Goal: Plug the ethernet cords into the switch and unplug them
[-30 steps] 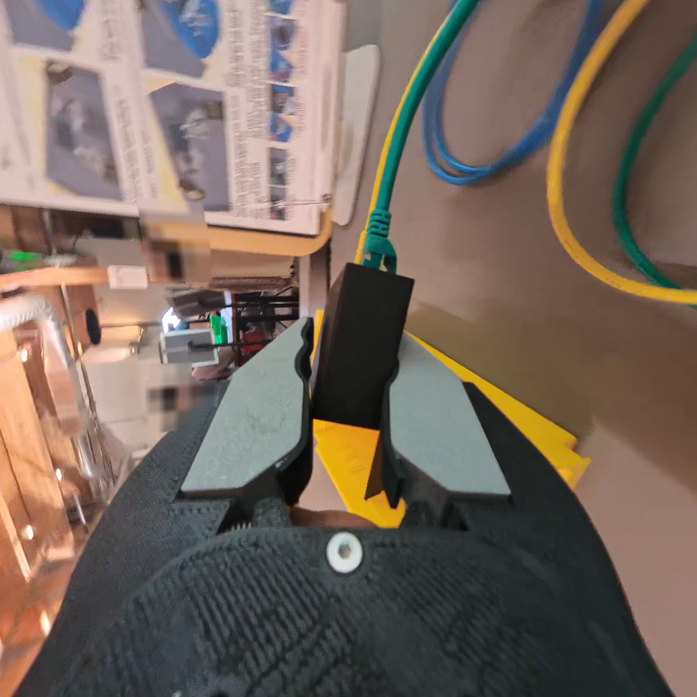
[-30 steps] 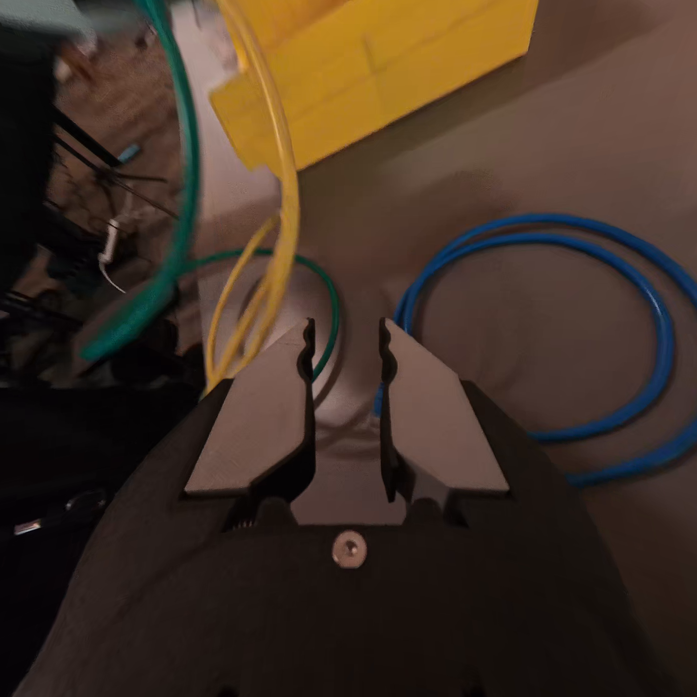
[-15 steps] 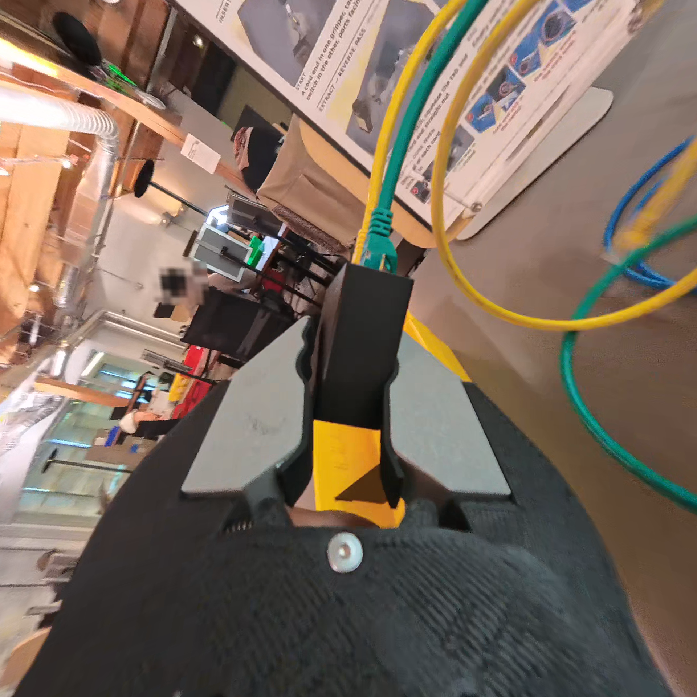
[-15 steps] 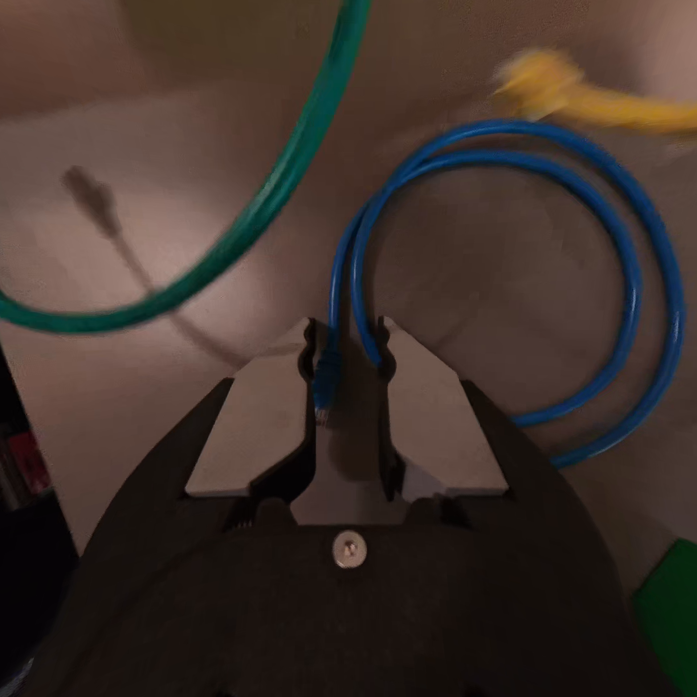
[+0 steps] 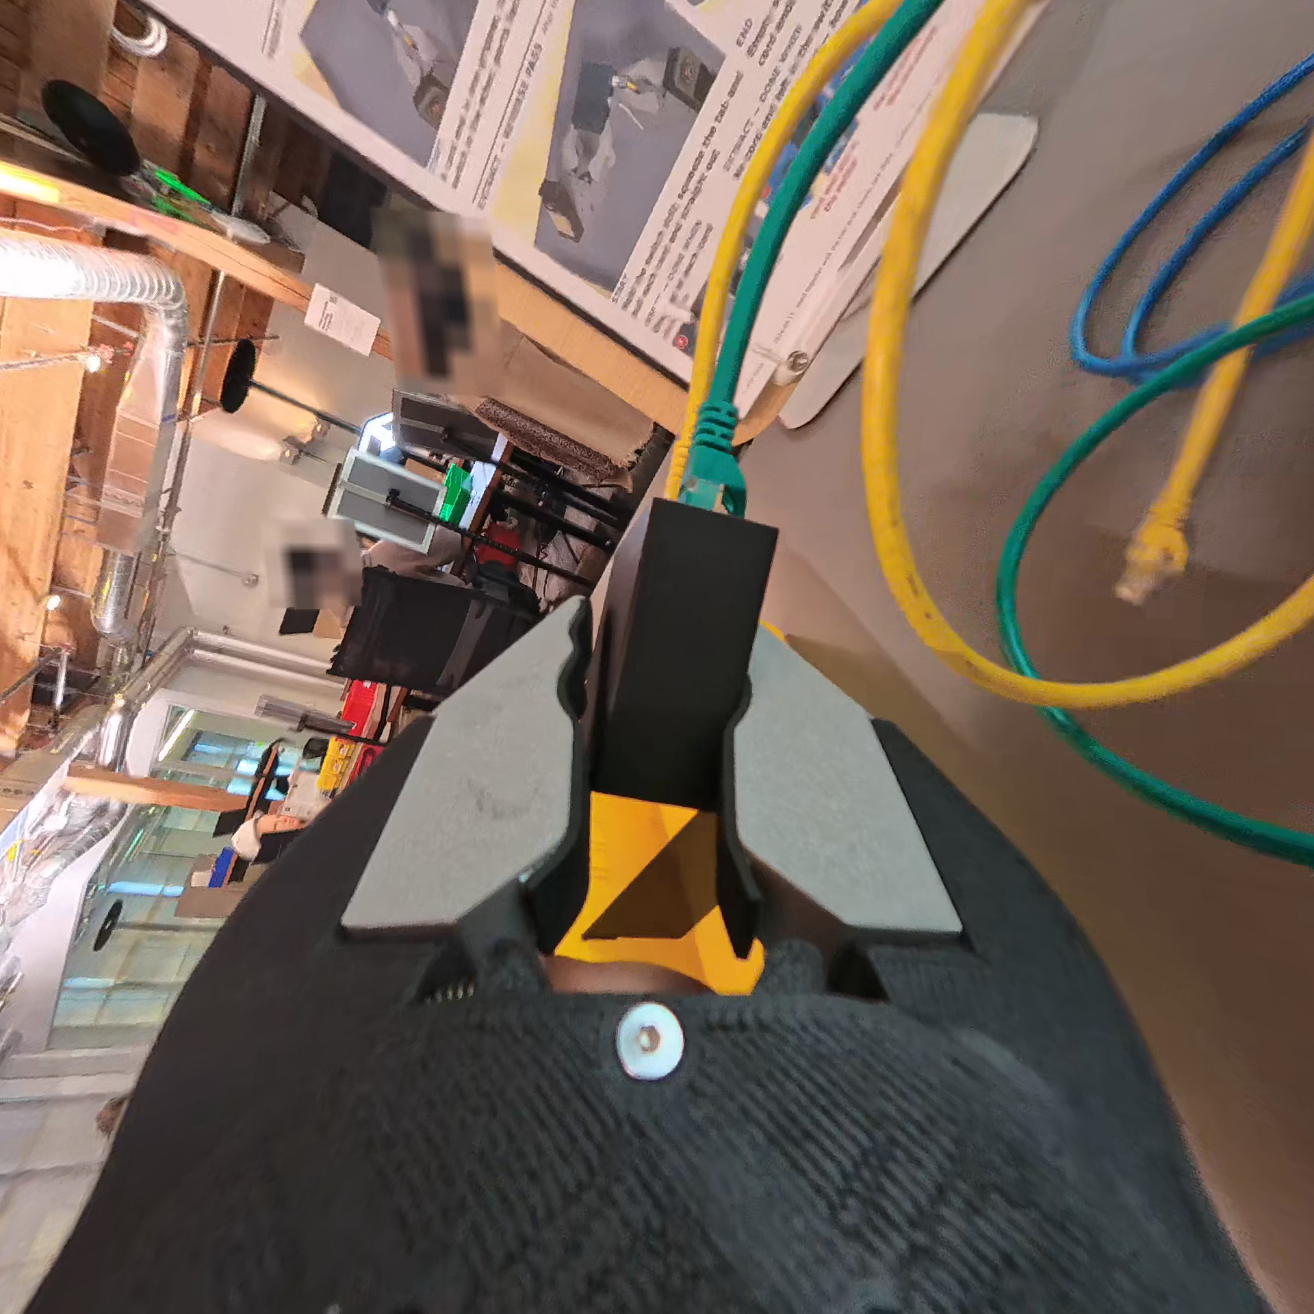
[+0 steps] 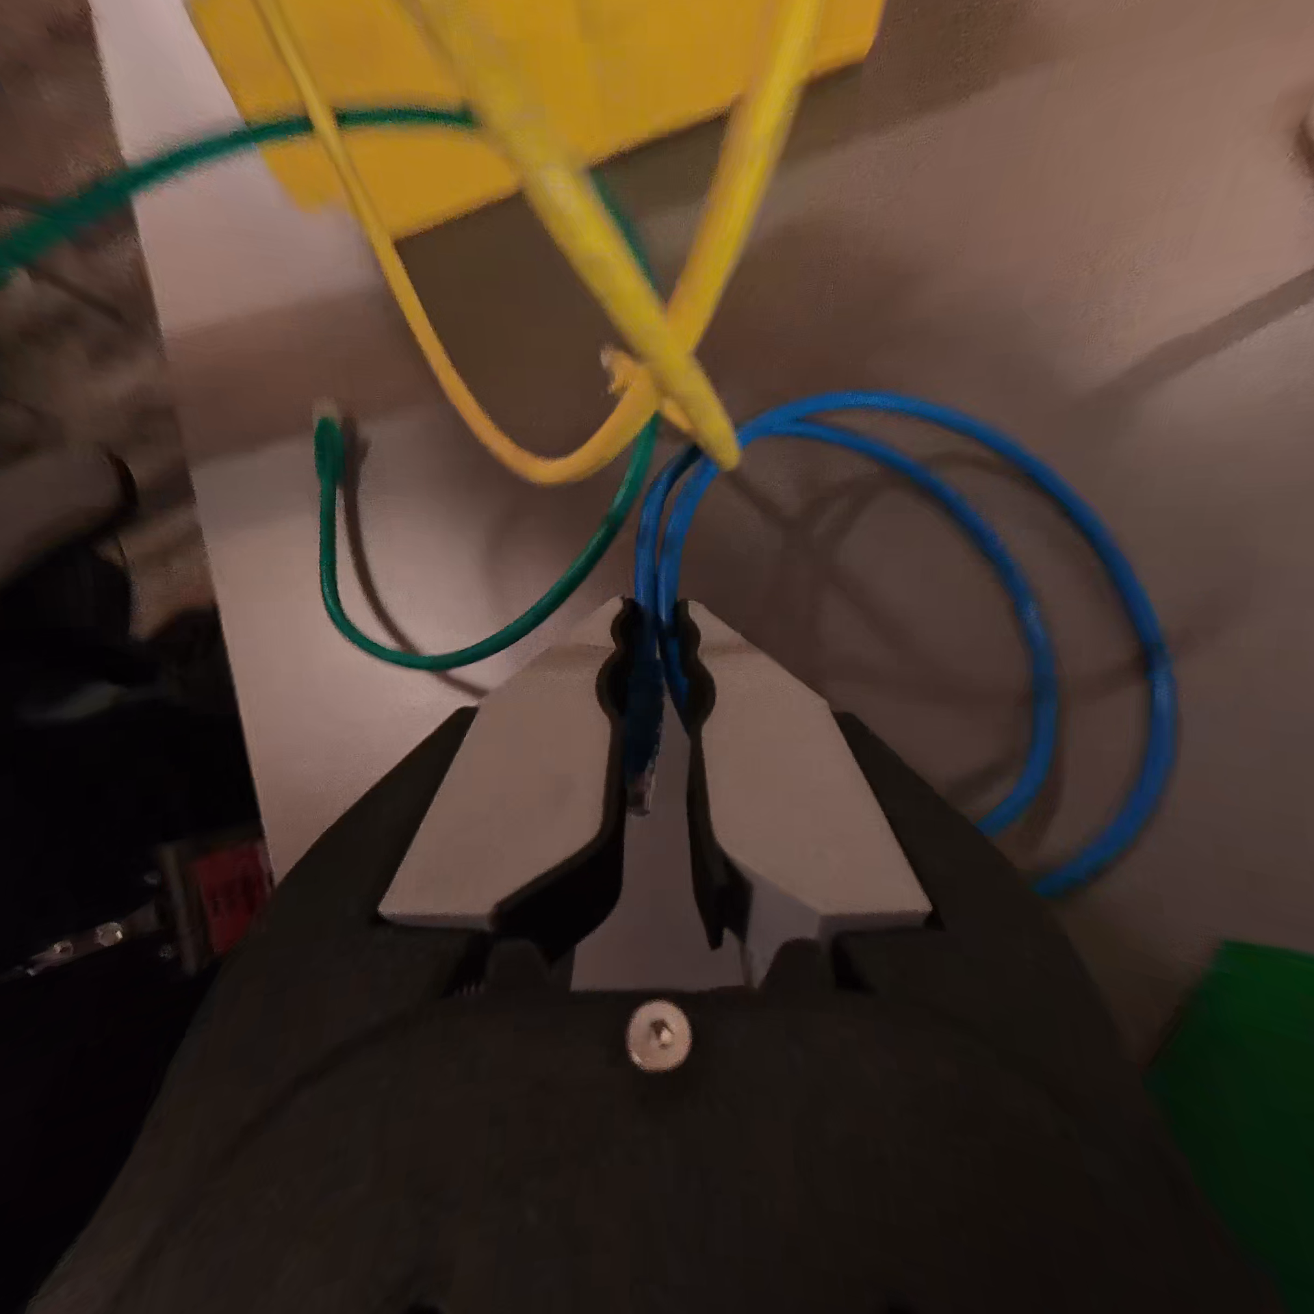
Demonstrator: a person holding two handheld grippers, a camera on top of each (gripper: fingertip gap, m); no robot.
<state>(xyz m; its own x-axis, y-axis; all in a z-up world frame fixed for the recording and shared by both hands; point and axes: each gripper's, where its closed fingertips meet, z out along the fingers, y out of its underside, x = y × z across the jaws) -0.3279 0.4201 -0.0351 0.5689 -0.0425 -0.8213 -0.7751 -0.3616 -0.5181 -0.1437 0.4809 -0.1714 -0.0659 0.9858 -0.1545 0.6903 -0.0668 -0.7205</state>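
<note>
My left gripper is shut on the black switch, with both pads pressed on its sides. A green cord's plug sits in the switch's far end, with a yellow cord beside it. A loose yellow plug hangs at the right. A yellow block shows under the switch. My right gripper is shut on the blue cord just behind its plug, which points back between the fingers. A loose green plug lies on the table at the left.
An instruction sheet on a white stand stands at the table's far edge. Yellow and green cord loops hang over the brown table in front of the yellow block. A green object sits at the lower right. Tip to tip, the grippers are about 25 cm apart. My right tips are about 35 cm from the yellow block, my left tips only 20 cm.
My right gripper has shut on the blue cord, whose plug lay between its open fingers half a second ago. My left gripper has kept its hold on the switch and turned with it.
</note>
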